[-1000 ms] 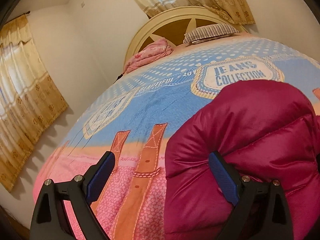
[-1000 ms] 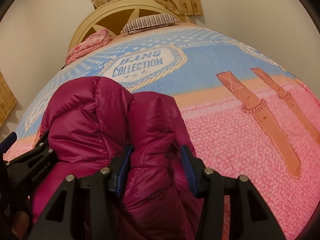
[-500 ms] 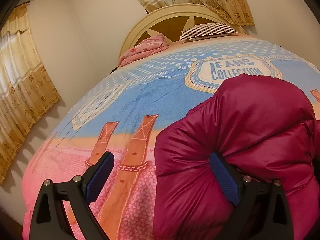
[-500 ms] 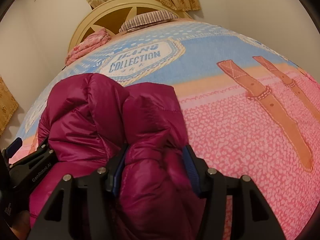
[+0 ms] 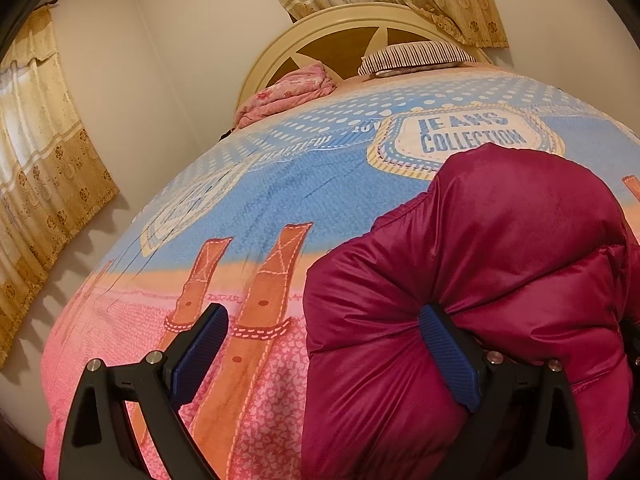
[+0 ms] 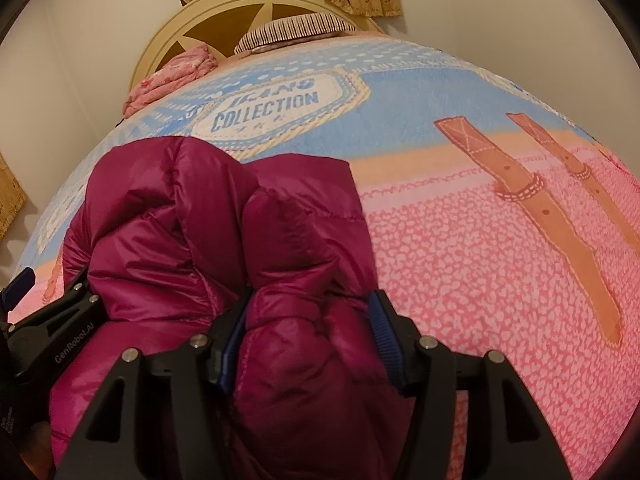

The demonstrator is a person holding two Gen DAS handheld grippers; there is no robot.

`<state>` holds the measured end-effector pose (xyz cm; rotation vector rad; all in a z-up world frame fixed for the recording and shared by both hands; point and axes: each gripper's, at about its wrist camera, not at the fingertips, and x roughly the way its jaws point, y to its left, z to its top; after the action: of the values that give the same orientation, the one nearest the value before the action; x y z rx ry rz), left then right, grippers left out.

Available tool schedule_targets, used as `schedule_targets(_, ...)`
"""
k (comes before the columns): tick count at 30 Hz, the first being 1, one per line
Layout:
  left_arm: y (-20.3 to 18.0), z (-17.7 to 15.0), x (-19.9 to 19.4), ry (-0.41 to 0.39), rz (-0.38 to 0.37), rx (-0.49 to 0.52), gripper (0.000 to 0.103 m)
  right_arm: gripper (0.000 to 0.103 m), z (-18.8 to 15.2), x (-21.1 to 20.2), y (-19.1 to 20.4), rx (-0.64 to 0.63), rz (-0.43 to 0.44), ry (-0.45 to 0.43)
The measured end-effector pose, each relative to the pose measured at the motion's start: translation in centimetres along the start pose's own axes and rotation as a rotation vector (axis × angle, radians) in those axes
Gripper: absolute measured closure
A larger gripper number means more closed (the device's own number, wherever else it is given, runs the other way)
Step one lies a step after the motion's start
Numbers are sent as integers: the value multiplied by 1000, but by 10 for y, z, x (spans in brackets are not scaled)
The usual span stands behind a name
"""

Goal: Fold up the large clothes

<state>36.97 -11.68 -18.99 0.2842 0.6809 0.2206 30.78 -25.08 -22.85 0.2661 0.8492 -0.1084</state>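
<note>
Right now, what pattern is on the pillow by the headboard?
Thin dark and white stripes on the pillow, clearest in the left wrist view.

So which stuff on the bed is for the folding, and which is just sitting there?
For the folding:
- magenta puffer jacket
- right gripper, jaws around a jacket fold, just been opening
- left gripper, open beside the jacket

Just sitting there:
- striped pillow
- pink bundle
- bedspread
- curtains

Glossy quilted jacket, matt printed cotton bedspread, wooden headboard
</note>
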Motion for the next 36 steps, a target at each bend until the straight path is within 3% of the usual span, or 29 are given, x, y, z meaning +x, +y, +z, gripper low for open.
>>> schedule_targets(28, 3, 0, -1, 0, -6, 20, 6, 40, 3, 2, -3, 2, 12, 6)
schedule_targets(36, 44, 13, -21, -5, -56, -115, 6, 32, 20, -51, -3, -6, -3, -154)
